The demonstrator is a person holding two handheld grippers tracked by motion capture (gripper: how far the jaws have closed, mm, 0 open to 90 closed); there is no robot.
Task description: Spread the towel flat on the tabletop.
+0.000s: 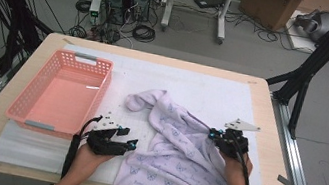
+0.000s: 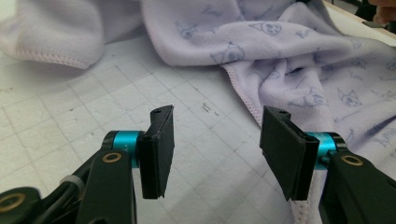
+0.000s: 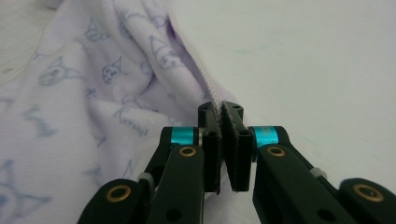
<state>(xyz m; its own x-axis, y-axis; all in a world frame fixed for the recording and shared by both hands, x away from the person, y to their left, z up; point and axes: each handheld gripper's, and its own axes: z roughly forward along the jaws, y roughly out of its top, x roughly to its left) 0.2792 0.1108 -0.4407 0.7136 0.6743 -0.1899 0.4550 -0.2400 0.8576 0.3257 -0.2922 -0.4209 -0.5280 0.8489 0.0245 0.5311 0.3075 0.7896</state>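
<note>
Even, soft room light, with faint shadows under the basket (image 1: 58, 92) and the towel (image 1: 179, 145). The high view is slightly grainy. In the right gripper view the white mat (image 3: 303, 56) looks washed out and blurred; nearby parts stay sharp.

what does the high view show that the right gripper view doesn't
High view alone: the pink basket on the left of the table, the left gripper with open jaws beside the cloth, and the floor clutter beyond. Right gripper view alone: the right gripper pinching the cloth's stitched hem. Both: the lilac printed cloth on the white mat.
</note>
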